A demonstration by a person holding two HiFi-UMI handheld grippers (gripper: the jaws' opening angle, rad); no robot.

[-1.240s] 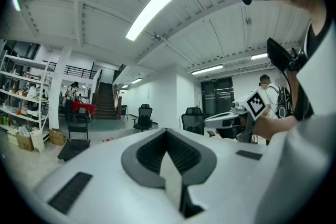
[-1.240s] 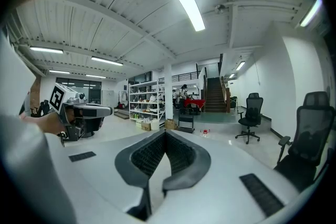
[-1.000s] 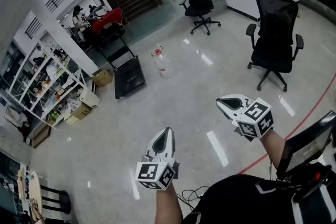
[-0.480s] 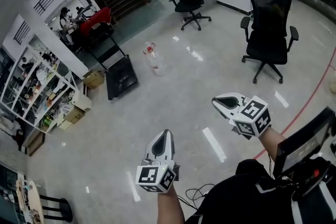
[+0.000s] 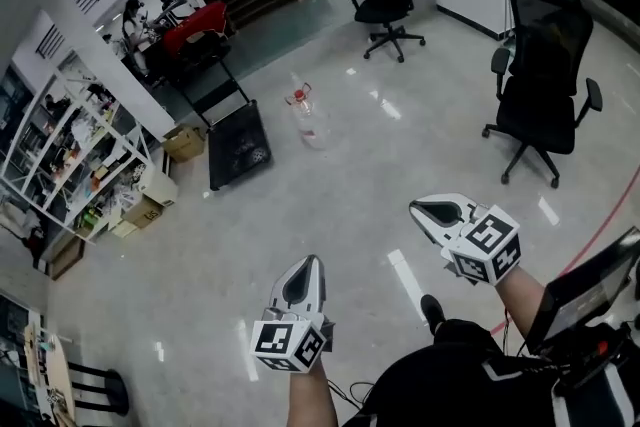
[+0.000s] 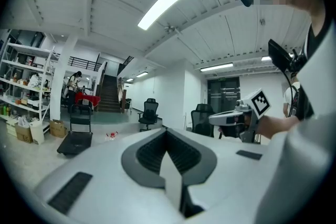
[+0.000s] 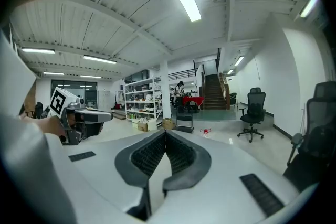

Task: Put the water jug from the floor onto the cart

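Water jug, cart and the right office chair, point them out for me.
water jug point(image 5: 306, 121), head view, clear body
cart point(image 5: 235, 150), head view, black deck
right office chair point(image 5: 550, 30), head view, backrest

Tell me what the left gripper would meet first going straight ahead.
Probably nothing close: the left gripper faces open glossy grey floor; the clear red-capped water jug lies left of its line.
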